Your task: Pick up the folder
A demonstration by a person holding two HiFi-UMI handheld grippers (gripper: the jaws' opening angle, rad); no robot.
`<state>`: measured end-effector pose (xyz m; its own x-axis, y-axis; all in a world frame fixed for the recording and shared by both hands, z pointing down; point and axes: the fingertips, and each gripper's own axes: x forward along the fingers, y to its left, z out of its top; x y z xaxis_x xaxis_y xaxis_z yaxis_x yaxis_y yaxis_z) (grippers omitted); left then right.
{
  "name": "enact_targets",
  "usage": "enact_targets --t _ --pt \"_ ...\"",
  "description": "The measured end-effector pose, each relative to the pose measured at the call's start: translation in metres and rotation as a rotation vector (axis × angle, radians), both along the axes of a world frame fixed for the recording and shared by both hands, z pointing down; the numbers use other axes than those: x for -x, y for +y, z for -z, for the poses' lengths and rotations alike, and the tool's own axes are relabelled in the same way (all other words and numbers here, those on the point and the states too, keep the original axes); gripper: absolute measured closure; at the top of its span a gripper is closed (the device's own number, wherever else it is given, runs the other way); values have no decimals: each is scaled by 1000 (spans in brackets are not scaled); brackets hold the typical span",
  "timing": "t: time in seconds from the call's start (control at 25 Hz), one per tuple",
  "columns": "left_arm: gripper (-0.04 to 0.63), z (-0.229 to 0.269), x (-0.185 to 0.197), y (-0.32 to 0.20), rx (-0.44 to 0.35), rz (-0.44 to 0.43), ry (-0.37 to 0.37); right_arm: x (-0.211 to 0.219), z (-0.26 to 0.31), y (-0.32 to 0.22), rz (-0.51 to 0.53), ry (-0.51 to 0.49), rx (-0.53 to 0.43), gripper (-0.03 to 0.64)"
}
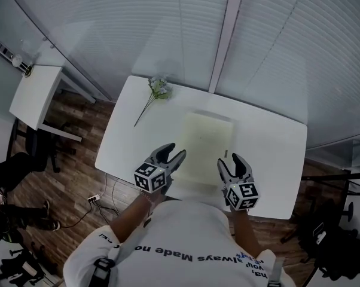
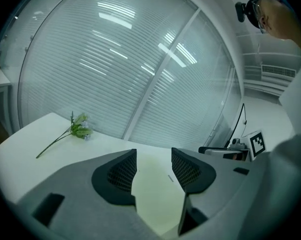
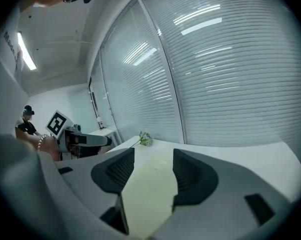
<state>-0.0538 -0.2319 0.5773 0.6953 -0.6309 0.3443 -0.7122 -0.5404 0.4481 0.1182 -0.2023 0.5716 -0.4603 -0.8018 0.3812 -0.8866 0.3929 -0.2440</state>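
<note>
Where print can be read at all, it sits on the back of the person's white shirt (image 1: pixel 186 238) and appears upside down in the head view: "always Made" is legible, while the words around it are too cut off to read with certainty. Each gripper's cube carries black-and-white square markers and no lettering. On the white worktop (image 1: pixel 270 154) the pale yellow-green folder (image 1: pixel 207 145) lies flat near the middle, and no label on its cover can be made out. Its long axis runs from the worktop's near edge towards the far edge under the window blinds (image 1: pixel 138 28), with its short ends facing the person and the blinds. Bare worktop lies open on both long sides of the folder, widest towards the worktop's right end. A flower sprig (image 1: pixel 156 91) lies at the worktop's far left corner, well apart from the folder. The left gripper (image 1: pixel 171 154) hovers over the worktop's near edge by the folder's left side, released, its jaws apart, the folder's surface showing between them but unpressed. The right gripper (image 1: pixel 229 161) hovers over the same near edge at the folder's right side, also released, with nothing clamped.
</note>
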Motion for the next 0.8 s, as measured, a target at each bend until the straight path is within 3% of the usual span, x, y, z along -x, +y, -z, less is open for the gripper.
enact_targets --t 0.44,0.8 --pt "357 -71 7 3 124 -4 -55 -12 -85 5 -35 10 155 368" --pt "321 -120 10 9 245 -9 -49 -20 -152 19 -47 -15 308 347"
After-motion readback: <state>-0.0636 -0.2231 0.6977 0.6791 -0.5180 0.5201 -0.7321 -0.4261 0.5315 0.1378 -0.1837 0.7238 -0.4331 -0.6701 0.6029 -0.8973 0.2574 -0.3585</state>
